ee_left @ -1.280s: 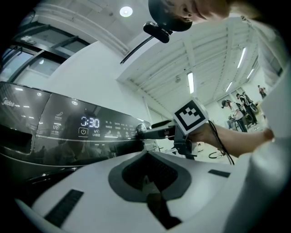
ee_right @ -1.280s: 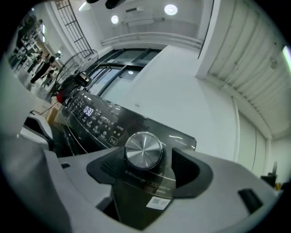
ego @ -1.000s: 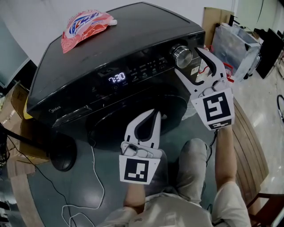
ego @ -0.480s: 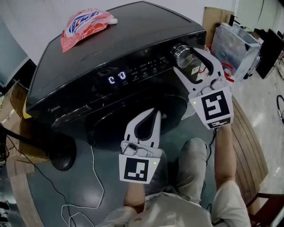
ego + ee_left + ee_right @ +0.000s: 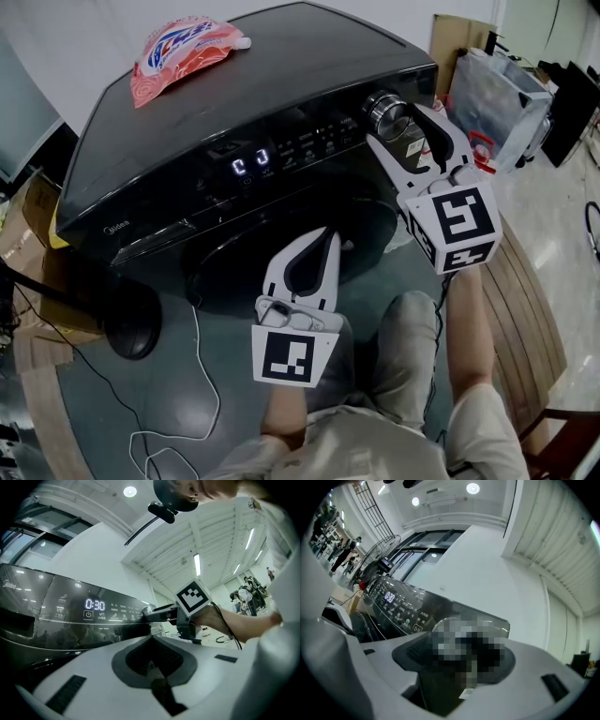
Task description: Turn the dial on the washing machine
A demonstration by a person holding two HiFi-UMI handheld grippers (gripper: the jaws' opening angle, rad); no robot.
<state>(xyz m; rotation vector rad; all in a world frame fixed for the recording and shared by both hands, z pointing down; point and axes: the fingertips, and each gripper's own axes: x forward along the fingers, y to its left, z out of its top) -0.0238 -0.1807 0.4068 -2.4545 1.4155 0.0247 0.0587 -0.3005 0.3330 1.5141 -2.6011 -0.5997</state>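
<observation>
A black front-loading washing machine (image 5: 234,84) has a silver dial (image 5: 381,107) at the right end of its control panel. My right gripper (image 5: 394,124) is shut on that dial, one jaw above it and one below. In the right gripper view the dial sits between the jaws of the right gripper (image 5: 461,648) under a mosaic patch. The lit display (image 5: 251,161) shows blurred digits; in the left gripper view the display (image 5: 95,604) reads 0:30. My left gripper (image 5: 323,239) hangs shut and holds nothing, in front of the round door (image 5: 234,262).
A red and white detergent bag (image 5: 183,47) lies on the machine's top. A clear plastic bag (image 5: 497,94) and a cardboard box (image 5: 450,37) stand to the right. A black round stand base (image 5: 131,333) and a white cable (image 5: 202,375) lie on the floor at the left.
The right gripper's jaws closed onto the dial, then rolled with it, tilting the marker cube. The display changed from 7:30 to other digits. The left gripper stayed still.
</observation>
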